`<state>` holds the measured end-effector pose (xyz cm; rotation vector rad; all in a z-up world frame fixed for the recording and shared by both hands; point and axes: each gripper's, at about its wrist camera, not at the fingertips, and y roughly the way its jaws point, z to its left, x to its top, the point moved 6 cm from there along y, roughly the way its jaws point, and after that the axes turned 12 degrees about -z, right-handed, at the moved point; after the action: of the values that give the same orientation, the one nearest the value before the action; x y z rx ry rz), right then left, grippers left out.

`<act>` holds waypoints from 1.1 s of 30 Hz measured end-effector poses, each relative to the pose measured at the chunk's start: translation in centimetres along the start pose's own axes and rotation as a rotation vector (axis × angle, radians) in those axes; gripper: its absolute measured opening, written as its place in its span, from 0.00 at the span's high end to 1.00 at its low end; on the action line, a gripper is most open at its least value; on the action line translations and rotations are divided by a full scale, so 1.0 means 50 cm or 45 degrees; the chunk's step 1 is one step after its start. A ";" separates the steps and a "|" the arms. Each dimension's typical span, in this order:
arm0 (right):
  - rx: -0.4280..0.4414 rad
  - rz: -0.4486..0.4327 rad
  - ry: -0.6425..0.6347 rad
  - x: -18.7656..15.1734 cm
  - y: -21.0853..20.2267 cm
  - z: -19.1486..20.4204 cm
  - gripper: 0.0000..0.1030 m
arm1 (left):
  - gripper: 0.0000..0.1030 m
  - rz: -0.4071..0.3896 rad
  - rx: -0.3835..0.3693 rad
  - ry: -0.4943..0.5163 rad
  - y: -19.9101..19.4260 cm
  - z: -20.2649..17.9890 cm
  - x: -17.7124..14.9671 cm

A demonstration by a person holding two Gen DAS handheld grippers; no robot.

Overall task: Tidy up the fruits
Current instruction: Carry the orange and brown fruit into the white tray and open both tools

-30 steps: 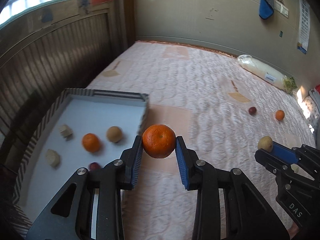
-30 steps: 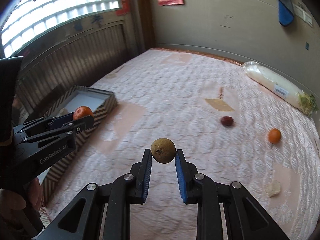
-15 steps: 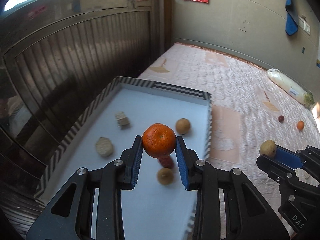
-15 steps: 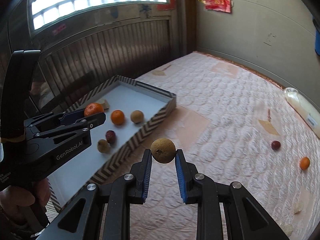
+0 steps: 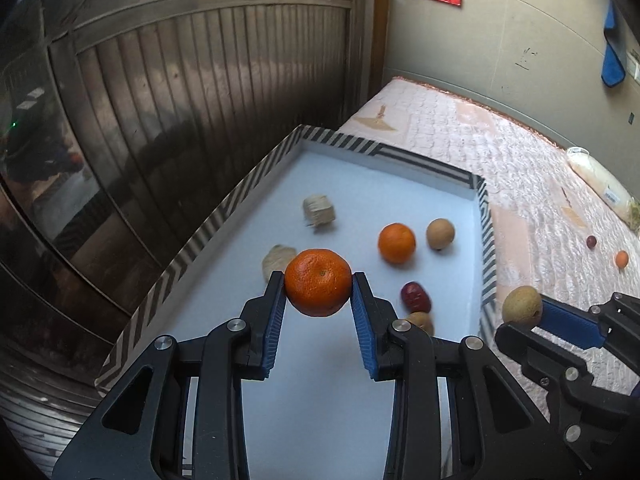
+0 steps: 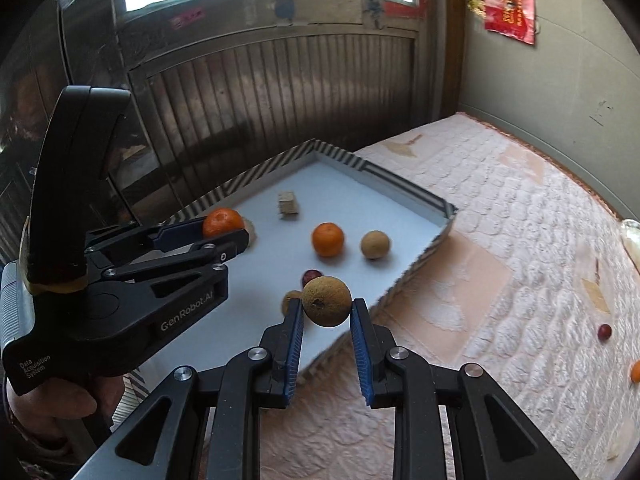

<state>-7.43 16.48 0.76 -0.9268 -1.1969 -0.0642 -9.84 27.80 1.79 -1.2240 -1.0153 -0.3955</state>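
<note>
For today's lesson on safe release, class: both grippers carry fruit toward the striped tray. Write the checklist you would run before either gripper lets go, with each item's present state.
1. Left gripper clamps the mandarin: ok.
2. Right gripper clamps the brown fruit: ok.
3. Mandarin is over the tray floor: ok.
4. Brown fruit is inside the tray rim: cannot tell; it looks near the edge.
5. Landing spot is free of the red date and the loose orange: cannot tell.
6. Grippers apart: ok.
</note>
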 end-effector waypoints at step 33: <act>0.164 0.161 -0.069 -0.066 0.115 0.100 0.76 | 0.41 0.104 0.052 -0.058 0.033 0.056 -0.047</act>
<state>-9.73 22.06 -4.96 -0.8931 -1.1758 0.1390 -11.08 30.31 -1.11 -1.2384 -1.0041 -0.2833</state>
